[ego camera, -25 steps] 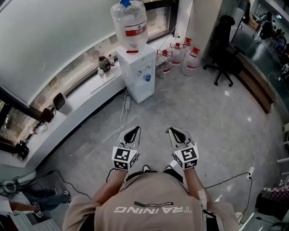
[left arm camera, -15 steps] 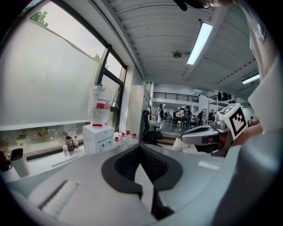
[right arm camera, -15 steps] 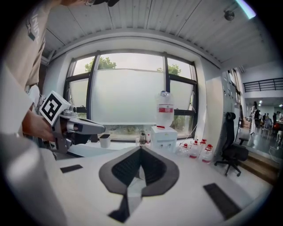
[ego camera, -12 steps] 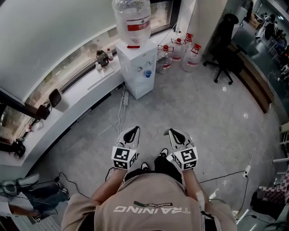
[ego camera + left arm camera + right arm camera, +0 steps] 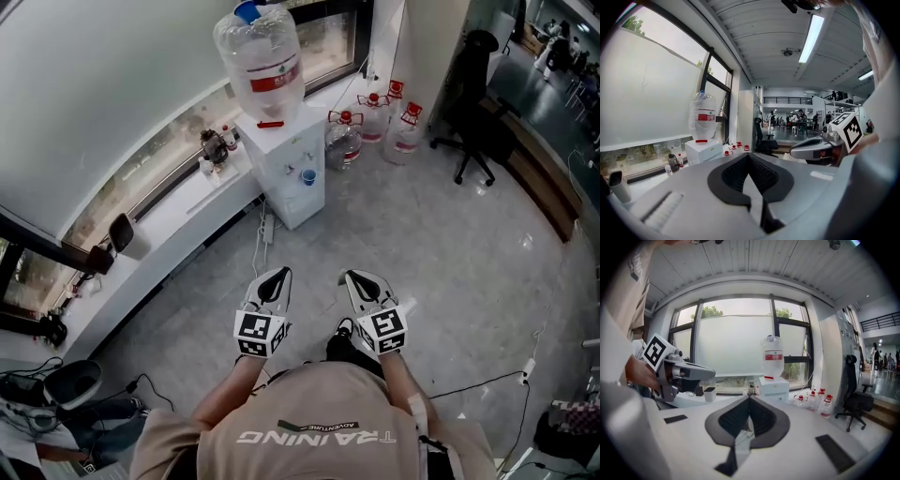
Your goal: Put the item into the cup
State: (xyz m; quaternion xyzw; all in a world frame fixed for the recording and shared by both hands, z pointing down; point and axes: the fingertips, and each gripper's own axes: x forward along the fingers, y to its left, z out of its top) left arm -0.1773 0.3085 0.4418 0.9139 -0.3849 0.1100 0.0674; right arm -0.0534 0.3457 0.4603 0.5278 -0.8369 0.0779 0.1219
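Both grippers are held side by side over the grey floor in front of the person's chest. The left gripper is shut, with nothing seen between its pads. The right gripper is shut too; a thin pale sliver shows low in its gap, and I cannot tell what it is. A small blue cup sits at the taps of the white water dispenser ahead. A white cup with a dark rim stands on the window ledge to the left.
A large water bottle tops the dispenser. Spare bottles with red caps stand to its right, then a black office chair. The white window ledge carries small bottles. Cables trail over the floor.
The head view has shifted, with the dispenser and ledge sliding slightly in the frame. Both grippers stay side by side and shut.
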